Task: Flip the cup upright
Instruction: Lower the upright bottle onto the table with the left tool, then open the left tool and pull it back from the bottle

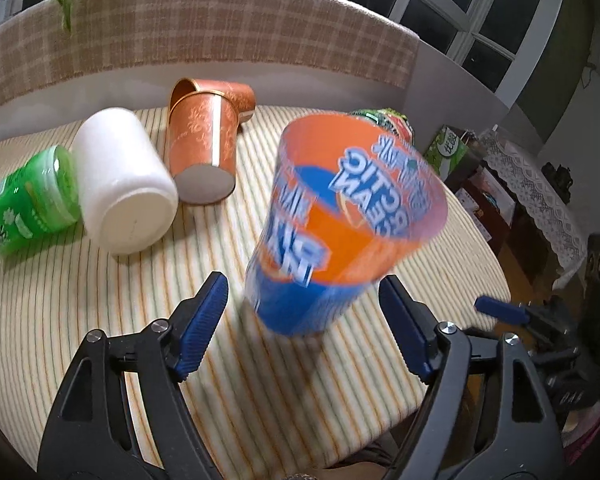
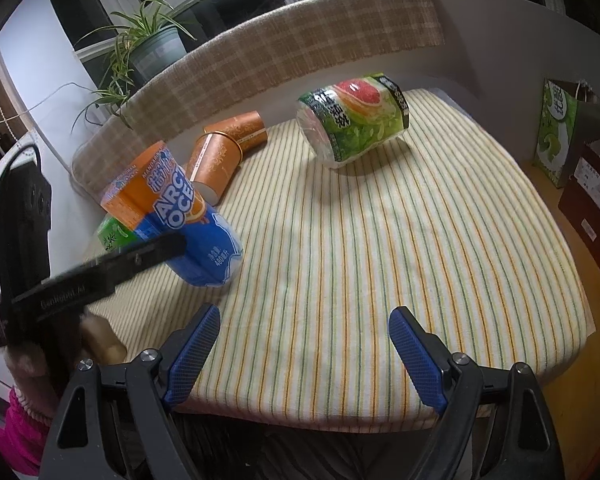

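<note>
Risks toppling toward 11 o'clock: blurred, tilted orange-blue cup (image 1: 340, 220) stands loose between wide left tool (image 1: 304, 312); right tool (image 2: 304, 344) wide, empty.

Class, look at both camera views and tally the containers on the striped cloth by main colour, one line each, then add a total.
Orange-and-blue cup: 1
Brown-orange paper cups: 2
White container: 1
Green bottle at the left: 1
Green-labelled clear cup with fruit picture: 1
Total: 6
</note>
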`<state>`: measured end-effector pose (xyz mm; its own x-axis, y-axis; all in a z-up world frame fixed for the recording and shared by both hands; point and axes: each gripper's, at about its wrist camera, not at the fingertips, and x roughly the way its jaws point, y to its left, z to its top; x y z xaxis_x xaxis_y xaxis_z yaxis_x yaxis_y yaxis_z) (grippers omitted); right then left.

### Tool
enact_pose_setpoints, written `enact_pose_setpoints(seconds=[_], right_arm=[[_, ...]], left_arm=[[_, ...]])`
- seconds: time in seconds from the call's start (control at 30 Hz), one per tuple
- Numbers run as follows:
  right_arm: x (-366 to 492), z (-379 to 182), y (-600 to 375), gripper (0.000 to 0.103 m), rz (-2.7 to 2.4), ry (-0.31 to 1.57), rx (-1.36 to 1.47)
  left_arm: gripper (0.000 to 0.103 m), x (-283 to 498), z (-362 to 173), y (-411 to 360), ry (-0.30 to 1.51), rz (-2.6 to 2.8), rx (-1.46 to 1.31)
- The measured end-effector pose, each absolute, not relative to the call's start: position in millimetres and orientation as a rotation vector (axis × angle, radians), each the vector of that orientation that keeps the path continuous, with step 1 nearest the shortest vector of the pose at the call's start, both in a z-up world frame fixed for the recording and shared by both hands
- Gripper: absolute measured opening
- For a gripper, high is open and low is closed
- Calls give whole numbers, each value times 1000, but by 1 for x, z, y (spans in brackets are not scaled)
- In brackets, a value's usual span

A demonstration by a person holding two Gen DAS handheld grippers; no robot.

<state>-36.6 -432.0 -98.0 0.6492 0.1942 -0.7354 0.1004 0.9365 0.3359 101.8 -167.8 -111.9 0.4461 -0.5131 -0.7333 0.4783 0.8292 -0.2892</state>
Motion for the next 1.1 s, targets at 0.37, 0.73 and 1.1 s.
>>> enact_pose_setpoints(seconds=[0.37,0.73,1.1], right_arm=[[-37,-72,-418,88,28,763,278],[-43,-42,-396,93,-32,603,166],[-48,-38,-382,94,-18,555,132]], left_arm=[[80,69,-90,-129,809,-533,-80],[80,47,-49,-97,570,-368,-78],[93,30,-35,-87,471,-304,-50]])
